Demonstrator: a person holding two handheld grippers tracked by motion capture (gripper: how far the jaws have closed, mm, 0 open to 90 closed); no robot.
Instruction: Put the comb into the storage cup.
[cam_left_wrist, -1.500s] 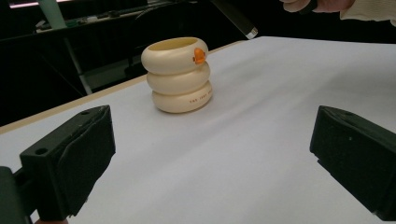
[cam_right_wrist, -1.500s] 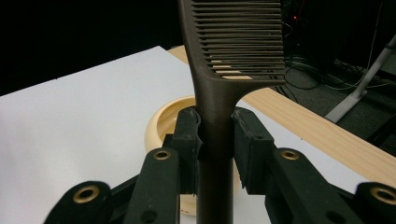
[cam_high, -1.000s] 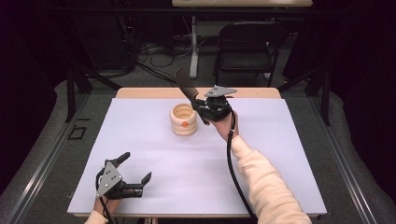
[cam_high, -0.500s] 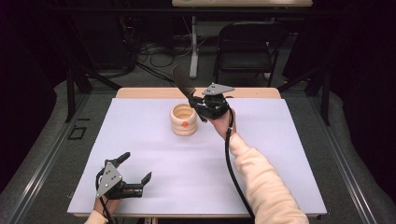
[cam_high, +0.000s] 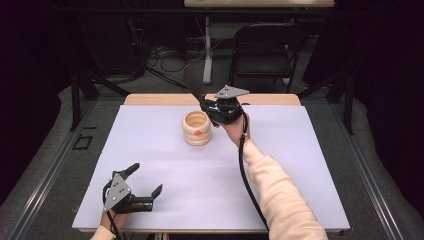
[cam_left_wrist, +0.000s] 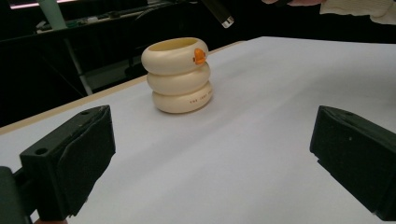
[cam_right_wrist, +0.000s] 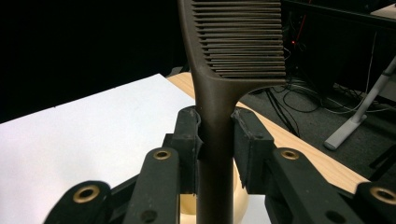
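A cream holder (cam_high: 196, 128) made of three stacked rings, with an orange mark, stands upright at the table's far middle. My right gripper (cam_high: 206, 106) hovers just right of it and is shut on the handle of a dark brown slotted spatula (cam_high: 194, 85), whose head tilts up and away to the left. In the right gripper view both pads squeeze the spatula (cam_right_wrist: 219, 116) handle, and the holder (cam_right_wrist: 187, 206) peeks out below. The left gripper view has the holder (cam_left_wrist: 180, 74) ahead and the handle's end (cam_left_wrist: 220, 12) above it. My left gripper (cam_high: 147, 178) rests open at the front left.
The white table sheet (cam_high: 300, 165) has a wooden edge (cam_high: 150, 99) along the far side. Behind the table stand a dark chair (cam_high: 265, 50), a table leg and floor cables. A cable trails from the right gripper along the cream sleeve (cam_high: 280, 195).
My right gripper and the spatula have drifted slightly left toward the holder, with the spatula head a little higher. The left gripper has stayed put.
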